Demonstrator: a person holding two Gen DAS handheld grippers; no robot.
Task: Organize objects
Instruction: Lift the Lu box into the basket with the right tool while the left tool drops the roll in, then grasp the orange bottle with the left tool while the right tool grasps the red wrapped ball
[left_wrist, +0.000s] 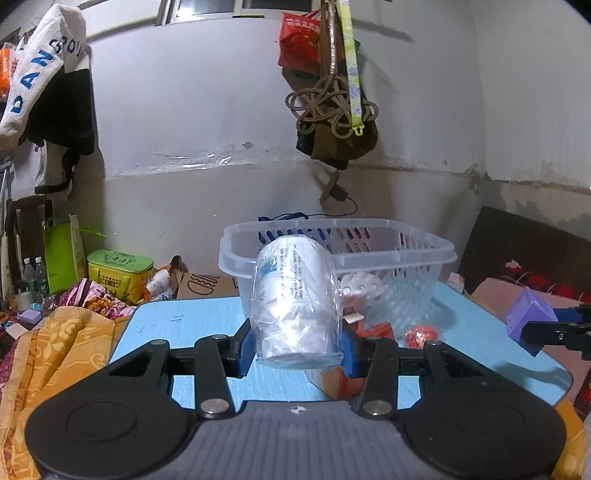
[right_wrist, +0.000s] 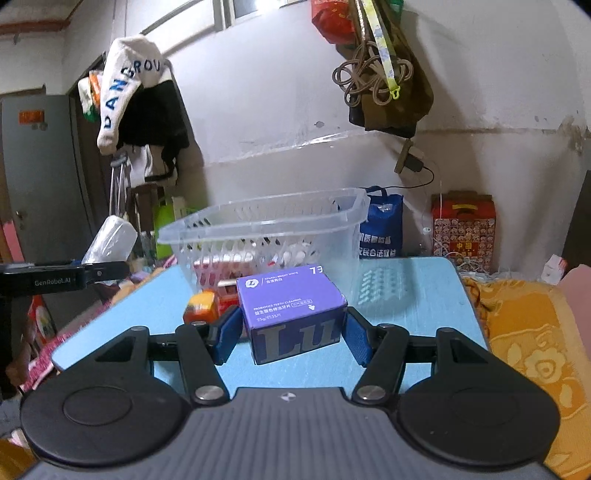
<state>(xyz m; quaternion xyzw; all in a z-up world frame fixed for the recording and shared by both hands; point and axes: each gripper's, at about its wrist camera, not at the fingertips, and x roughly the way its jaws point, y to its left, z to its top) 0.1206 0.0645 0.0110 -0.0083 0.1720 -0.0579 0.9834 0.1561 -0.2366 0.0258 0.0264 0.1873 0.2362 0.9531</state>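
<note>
Holding both loads near the basket (left_wrist: 424, 247) — your left gripper (left_wrist: 297, 345) clamps a slippery-looking wrapped bottle (left_wrist: 295, 306), right gripper (right_wrist: 291, 332) seemingly pinches the purple box (right_wrist: 291, 310) — either could slip.

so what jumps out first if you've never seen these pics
Each tool holds something above the light blue table: the left tool grips a white plastic-wrapped cylinder, the right tool a purple cardboard box. Just behind them stands a clear slotted plastic basket with small items already inside.

Hanging jacket (right_wrist: 125, 85), blue bag (right_wrist: 382, 227)
</note>
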